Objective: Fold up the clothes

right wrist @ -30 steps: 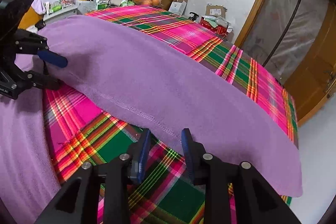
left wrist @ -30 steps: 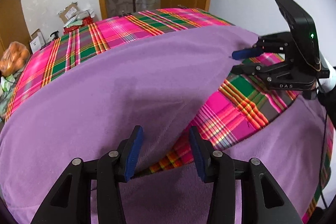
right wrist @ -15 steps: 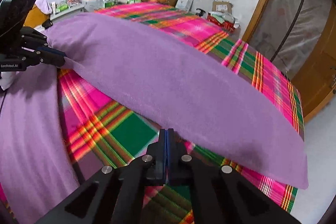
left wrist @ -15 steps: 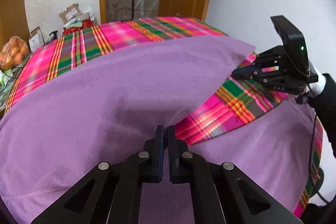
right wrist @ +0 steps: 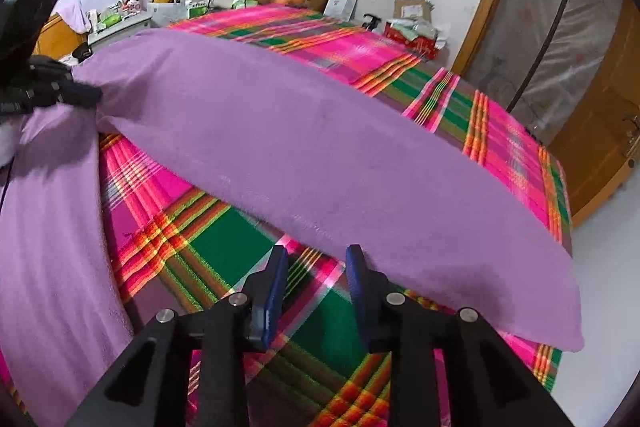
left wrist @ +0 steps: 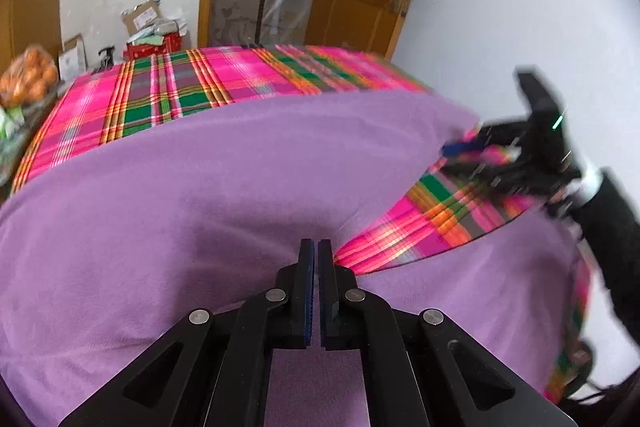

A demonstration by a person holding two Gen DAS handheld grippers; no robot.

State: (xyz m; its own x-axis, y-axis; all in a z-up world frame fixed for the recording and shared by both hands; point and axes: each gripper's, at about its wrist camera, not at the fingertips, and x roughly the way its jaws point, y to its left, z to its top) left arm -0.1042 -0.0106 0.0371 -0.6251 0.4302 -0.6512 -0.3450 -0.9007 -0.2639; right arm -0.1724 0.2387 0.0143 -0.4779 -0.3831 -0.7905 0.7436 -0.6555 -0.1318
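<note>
A purple garment [left wrist: 208,195] lies spread across a bed covered by a pink, green and orange plaid sheet [right wrist: 192,227], one band of it stretched between the two tools with the sheet showing beneath. The left tool [left wrist: 314,259] is pinched tight on the cloth's edge, its blue pads nearly touching with fabric between them. The right tool [right wrist: 316,263] stands wide apart just beside the garment's near hem, gripping nothing, above the plaid sheet.

No legible text — labels, boxes all blurred
</note>
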